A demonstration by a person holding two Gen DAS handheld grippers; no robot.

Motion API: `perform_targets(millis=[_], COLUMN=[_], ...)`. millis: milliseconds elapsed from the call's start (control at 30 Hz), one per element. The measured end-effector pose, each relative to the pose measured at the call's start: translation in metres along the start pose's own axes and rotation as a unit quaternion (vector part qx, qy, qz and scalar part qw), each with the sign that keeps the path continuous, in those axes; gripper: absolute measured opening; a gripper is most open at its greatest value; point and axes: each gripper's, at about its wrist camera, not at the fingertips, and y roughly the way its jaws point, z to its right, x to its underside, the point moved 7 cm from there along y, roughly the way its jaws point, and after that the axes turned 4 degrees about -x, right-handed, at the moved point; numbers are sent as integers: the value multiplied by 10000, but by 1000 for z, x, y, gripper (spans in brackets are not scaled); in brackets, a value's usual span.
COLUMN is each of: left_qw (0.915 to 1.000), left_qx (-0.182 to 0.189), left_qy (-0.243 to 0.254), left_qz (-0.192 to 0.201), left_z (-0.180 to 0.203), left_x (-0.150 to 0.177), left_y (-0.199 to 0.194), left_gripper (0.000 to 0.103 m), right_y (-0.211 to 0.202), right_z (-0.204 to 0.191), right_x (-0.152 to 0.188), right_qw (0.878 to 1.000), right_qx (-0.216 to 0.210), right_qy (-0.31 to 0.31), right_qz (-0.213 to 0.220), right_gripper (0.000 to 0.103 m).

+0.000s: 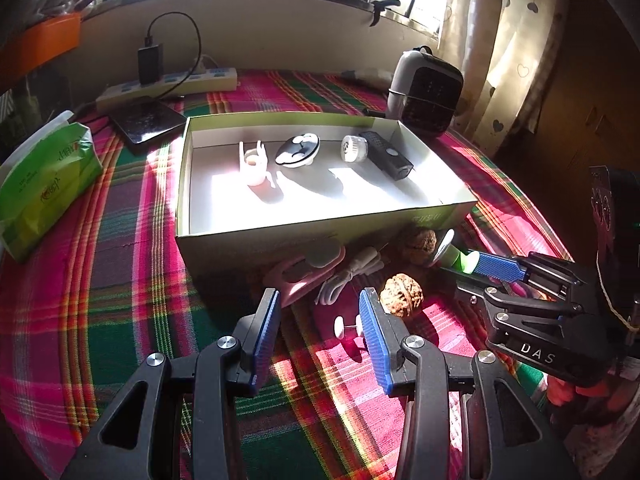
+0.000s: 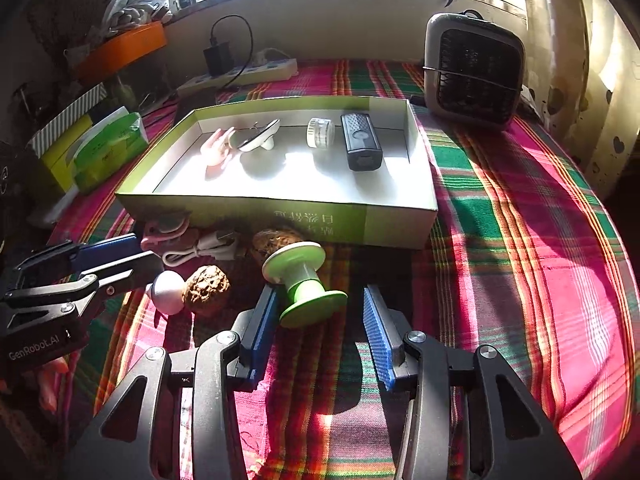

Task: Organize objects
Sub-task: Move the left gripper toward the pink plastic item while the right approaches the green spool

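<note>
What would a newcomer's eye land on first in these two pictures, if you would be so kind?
First the sunlit open box in the middle of the bright plaid cloth, with four small things lined up along its far wall, among them a black remote. Next the clutter in front of it: a green spool lying between the right gripper's open jaws, and a walnut just left of it.

Black grippers point(image 1: 318, 336), blue ribbed pads point(image 2: 376, 336), silver screws.

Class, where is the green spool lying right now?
In the right wrist view the green spool lies on the plaid cloth before the box, between the right gripper's fingers, right of a walnut.
</note>
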Motion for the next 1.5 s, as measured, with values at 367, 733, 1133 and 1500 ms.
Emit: perform_targets(millis=[367,733,1133,1500], left_qw=[9995,9993,9977,9992], left_qx=[-204,-156,354,36], left_qy=[179,343,550,320], left_qz=[171,-59,-198,-250], left_z=[-9,-7,22,8], left_x=[-9,-15,-2,-8], left_y=[-5,17,12,20], left_gripper=[39,39,39,39], right_y=[-1,-3,-4,-2], right_z=[3,9,17,21], right_x=[1,4,4,1], right_qw=[10000,10000,10000,10000], right_qx=[-85,-60,45,3], right_qy=[-38,-19,-23,-64], right_qz=[-2,-11,-14,-1], right_gripper=[33,33,33,33])
